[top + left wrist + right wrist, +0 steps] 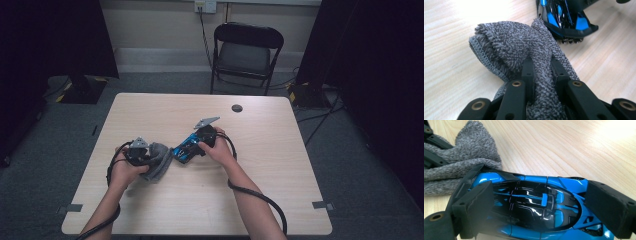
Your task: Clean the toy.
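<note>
The left claw (150,156) is clamped on a bunched grey cloth (524,50), its jaws pinching a fold of the pile, and the right claw (192,145) grips a blue and black toy car (529,202) by nose and tail. Both things sit near the middle of the tabletop (165,107), a little toward its left half, with the cloth just beside the car's end and perhaps brushing it. Judging by this, both grasps are made and the wiping of the car is about to start or barely under way; most of the bodywork looks unreached by the cloth. All four tabletop edges lie well apart from the hands, so there is free room to swing either way. A dark round spot (237,108) sits near the far edge, out of the way.
</note>
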`<state>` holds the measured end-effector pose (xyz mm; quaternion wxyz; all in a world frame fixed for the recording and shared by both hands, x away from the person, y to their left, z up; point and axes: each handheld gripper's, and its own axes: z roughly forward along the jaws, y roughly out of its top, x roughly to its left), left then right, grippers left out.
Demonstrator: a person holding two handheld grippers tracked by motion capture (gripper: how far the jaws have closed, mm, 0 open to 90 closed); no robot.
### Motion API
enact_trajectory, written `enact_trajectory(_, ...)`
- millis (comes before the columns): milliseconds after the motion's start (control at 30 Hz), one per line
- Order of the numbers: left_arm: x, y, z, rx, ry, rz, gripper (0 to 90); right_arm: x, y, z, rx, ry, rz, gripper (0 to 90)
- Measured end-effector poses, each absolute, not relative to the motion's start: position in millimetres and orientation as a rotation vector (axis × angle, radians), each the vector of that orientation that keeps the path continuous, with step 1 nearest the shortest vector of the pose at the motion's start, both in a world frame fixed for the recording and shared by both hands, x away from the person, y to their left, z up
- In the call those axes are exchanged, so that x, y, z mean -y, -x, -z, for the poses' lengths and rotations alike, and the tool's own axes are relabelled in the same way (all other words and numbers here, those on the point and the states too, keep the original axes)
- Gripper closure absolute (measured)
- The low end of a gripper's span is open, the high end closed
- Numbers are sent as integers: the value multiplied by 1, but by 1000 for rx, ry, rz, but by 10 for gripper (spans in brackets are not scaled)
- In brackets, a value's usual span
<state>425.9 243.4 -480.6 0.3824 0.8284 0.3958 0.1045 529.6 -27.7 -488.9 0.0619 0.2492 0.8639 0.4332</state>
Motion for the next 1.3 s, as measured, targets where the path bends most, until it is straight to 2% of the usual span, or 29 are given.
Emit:
enact_trajectory(300,-253,-408,477,-997,-2121,-247,766,28,-530,489,-2609,-754,-1313,80)
enact_trajectory(600,-266,-406,461,-1023,-2049,-272,764,28,-530,489,-2608,-755,-1314,80)
enact_trajectory(1000,-260,-442,436,-1026,-1990,-339,757,29,-530,490,-2601,-754,-1322,80)
enact_trajectory(1300,-244,-481,442,-1057,-1935,-352,758,29,-531,489,-2607,-753,-1317,80)
